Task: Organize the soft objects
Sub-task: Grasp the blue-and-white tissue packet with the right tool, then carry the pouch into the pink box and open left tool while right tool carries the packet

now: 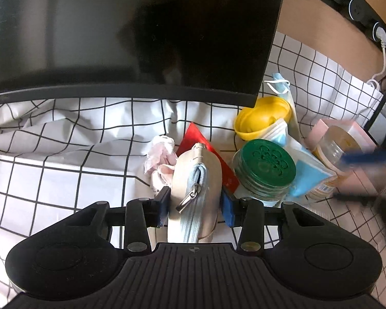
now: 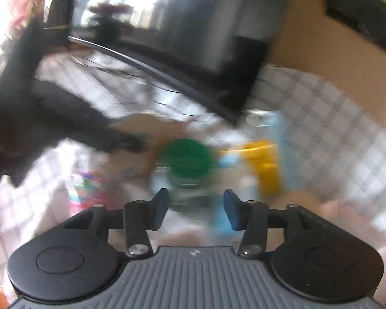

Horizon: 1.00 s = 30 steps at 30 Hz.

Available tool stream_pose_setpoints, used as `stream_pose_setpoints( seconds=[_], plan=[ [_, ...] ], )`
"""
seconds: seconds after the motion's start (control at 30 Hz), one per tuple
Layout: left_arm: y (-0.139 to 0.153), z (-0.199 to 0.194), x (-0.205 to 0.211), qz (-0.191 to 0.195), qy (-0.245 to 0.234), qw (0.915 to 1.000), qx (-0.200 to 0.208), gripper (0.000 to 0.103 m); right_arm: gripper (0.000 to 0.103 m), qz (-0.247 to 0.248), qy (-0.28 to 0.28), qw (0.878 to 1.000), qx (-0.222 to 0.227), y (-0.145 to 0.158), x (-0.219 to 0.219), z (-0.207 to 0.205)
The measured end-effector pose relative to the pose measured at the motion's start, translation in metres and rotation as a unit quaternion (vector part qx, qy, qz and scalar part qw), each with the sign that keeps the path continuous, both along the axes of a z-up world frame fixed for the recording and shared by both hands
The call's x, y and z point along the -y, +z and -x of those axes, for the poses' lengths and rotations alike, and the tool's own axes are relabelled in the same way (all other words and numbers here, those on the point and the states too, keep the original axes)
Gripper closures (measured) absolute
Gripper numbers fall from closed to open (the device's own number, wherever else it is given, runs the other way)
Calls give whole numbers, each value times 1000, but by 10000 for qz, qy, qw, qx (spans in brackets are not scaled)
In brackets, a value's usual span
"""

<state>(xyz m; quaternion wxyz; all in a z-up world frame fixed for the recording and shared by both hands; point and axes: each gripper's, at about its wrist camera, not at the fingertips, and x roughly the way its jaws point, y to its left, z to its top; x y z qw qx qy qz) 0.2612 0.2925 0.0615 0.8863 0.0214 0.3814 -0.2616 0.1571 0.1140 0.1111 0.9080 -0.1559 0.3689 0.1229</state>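
Two grippers, one load. Left gripper, lower centre of its view: blue pads pressed on both sides of a beige zip pouch, zipper toward the camera. Just left, crumpled pink cloth; behind, red card; right, green-lidded jar, yellow cup, face masks. Right gripper: jaws apart, empty, view blurred. Risk: the soft pouch may sag and slip, or catch the jar alongside.

Sharp left view, smeared right view

Even daylight on the left; glossy black monitor screen shows dull reflections. Right view is motion-blurred throughout, blown-out brightness top left, fisheye bending edges.
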Motion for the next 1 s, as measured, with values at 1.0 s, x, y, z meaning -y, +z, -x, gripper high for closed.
stream_pose_setpoints(
  seconds=[1.0],
  plan=[
    [31, 4, -29, 635, 1249, 9892, -426, 59, 64, 602, 281, 9724, -2235, 22, 11, -110]
  ],
)
